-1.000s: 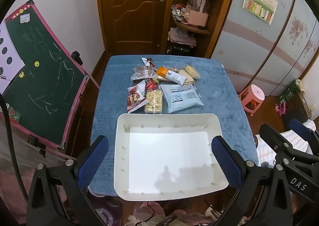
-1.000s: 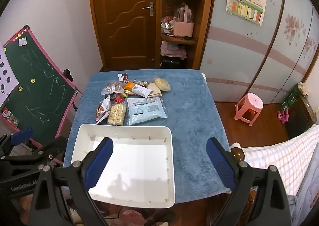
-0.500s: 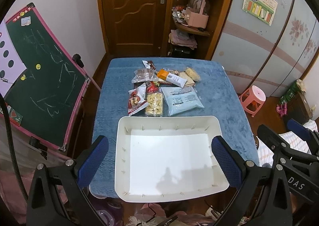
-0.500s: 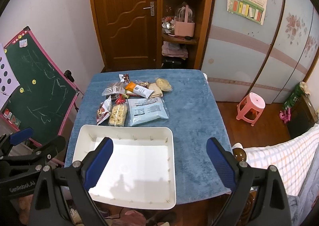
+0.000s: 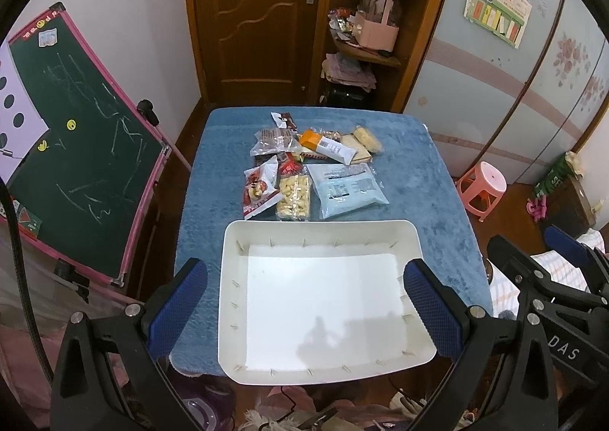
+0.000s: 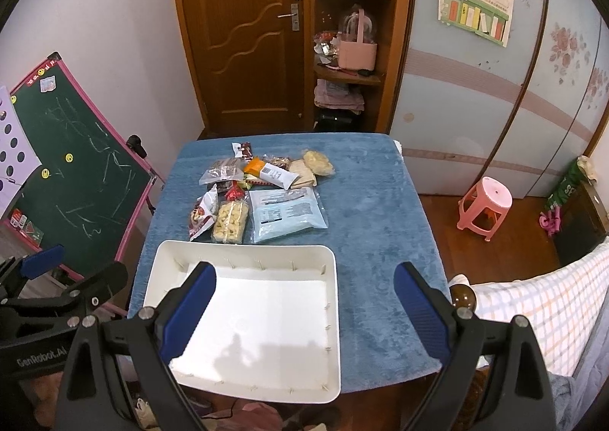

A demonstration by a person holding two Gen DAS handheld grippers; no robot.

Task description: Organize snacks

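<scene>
White plastic tray (image 5: 321, 301) sits empty at the tabletop's (image 5: 426, 179) near edge; crinkly, glossy snack packets (image 5: 304, 172) cluster beyond it toward the far edge on the plush blue cloth. I've backed both grippers slightly up and away over the last second, widening my view. Left gripper (image 5: 304, 311) and right gripper (image 6: 304, 307) fingers spread open, holding nothing; sorting hasn't started.

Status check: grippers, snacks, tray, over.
Left gripper and right gripper open, empty. Snack pile untouched beyond the white tray; tray empty. Nothing blocking.
</scene>
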